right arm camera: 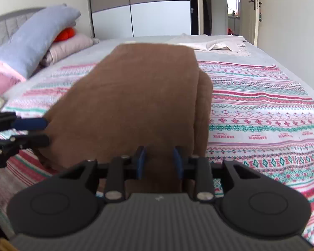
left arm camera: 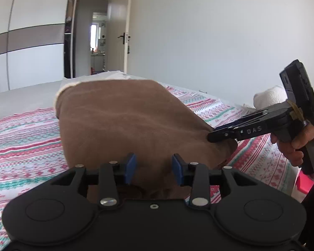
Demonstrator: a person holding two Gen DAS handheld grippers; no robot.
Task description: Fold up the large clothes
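1. Left wrist view: brown cloth (left arm camera: 123,123) is hanging in a raised sheet above the patterned bedspread (left arm camera: 21,146), and its near edge is running between the blue pads of the left gripper (left arm camera: 153,168). The pads are standing a narrow gap apart with fabric bunched in that gap, so they are pinching the edge. The right gripper (left arm camera: 214,136) is reaching in from the side and its tips are biting the cloth's lower corner. A white garment (left arm camera: 115,75) is showing just past the far edge of the brown cloth.

2. Right wrist view: the brown cloth (right arm camera: 136,96) is showing a doubled layer along one side, so a fold looks to be already in it. The right gripper (right arm camera: 159,162) is clamping the near edge, and the left gripper (right arm camera: 45,131) is gripping the opposite corner with one finger above the cloth and one below. Pillows (right arm camera: 31,44) are lying at the head of the bed.

3. Step in hand, as I judge it: both grippers are carrying the near edge for another fold. The next move is calling for both corners travelling level toward the far edge, then lowering together so the layers land square.
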